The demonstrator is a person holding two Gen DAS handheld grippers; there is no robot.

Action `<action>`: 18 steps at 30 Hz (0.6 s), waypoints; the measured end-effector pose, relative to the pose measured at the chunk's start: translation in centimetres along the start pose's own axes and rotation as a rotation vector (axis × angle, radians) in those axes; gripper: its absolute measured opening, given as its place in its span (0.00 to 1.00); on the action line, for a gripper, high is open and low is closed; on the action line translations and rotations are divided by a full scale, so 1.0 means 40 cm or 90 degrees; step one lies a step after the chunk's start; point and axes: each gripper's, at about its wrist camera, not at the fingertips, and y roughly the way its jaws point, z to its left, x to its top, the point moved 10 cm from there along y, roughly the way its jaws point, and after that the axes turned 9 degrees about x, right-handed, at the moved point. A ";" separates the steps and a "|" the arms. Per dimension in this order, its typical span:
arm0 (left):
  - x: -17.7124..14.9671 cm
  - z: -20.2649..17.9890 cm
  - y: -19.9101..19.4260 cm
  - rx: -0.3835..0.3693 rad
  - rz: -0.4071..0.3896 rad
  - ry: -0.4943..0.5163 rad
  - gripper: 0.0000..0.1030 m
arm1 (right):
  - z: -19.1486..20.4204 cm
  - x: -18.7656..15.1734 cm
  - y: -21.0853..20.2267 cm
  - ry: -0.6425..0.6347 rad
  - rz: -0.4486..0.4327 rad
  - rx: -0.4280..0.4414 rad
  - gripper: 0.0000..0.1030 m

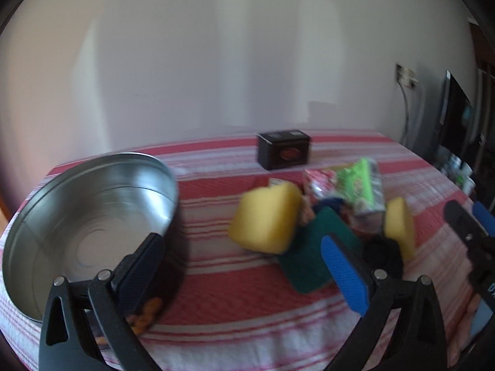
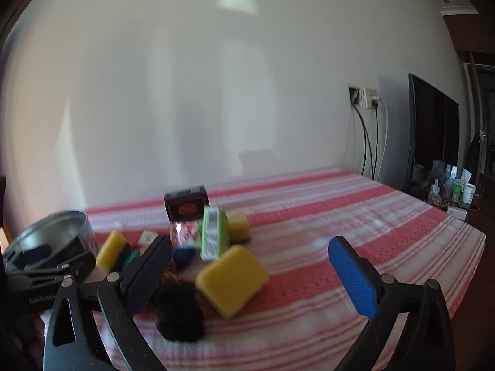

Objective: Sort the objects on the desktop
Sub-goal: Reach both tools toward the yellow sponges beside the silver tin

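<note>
A pile of objects lies mid-table: yellow sponges (image 1: 266, 218) (image 2: 232, 279), a green scouring pad (image 1: 312, 247), a green packet (image 1: 360, 185) (image 2: 213, 236), a red-white packet (image 1: 317, 182), a black fuzzy item (image 2: 179, 312) and a black box (image 1: 284, 149) (image 2: 186, 205) behind. A metal tin (image 1: 89, 216) (image 2: 52, 235) stands at the left. My left gripper (image 1: 244, 266) is open and empty, above the table between the tin and the pile. My right gripper (image 2: 250, 273) is open and empty, low over the pile with a yellow sponge between its fingers, untouched.
The table has a red and white striped cloth (image 2: 355, 216). A white wall stands behind it. A dark screen (image 2: 433, 142), cables and small bottles (image 2: 454, 185) stand off the right edge. An orange snack item (image 1: 145, 315) lies near the tin under my left finger.
</note>
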 end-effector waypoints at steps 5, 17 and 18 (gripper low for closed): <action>-0.001 -0.015 0.020 -0.011 0.045 -0.028 1.00 | -0.022 -0.051 0.028 0.014 0.062 0.029 0.77; 0.070 -0.056 0.114 0.029 0.100 0.023 1.00 | -0.015 -0.109 0.184 0.228 0.237 0.140 0.77; 0.066 -0.057 0.126 0.035 0.108 0.028 1.00 | -0.010 -0.112 0.190 0.234 0.239 0.145 0.77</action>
